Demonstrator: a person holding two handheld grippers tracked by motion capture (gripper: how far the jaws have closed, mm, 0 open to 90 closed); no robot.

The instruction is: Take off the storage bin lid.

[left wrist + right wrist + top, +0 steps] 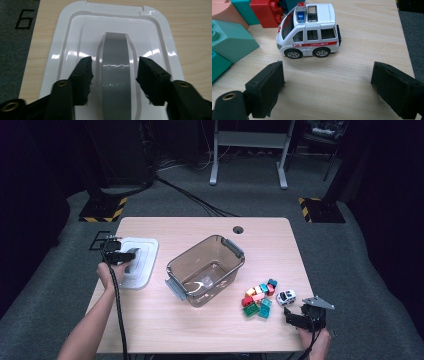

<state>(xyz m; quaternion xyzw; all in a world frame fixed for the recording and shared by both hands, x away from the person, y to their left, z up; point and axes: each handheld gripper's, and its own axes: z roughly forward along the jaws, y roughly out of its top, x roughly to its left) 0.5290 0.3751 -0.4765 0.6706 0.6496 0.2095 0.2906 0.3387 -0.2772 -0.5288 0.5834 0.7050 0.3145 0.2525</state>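
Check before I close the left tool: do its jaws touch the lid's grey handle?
Apart: the left gripper view shows white lid between each jaw and the grey handle.

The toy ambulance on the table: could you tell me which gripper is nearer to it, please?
Right. The right gripper sits open just in front of the toy ambulance; the left gripper is across the table, straddling the white lid's grey handle.

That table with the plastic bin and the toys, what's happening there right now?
A person works with a gripper in each hand. The left gripper sits over the white lid, its open jaws on either side of the grey handle, not pressing it. The right gripper waits open on the table in front of the toy ambulance, beside the coloured blocks. The clear bin stands uncovered between them.
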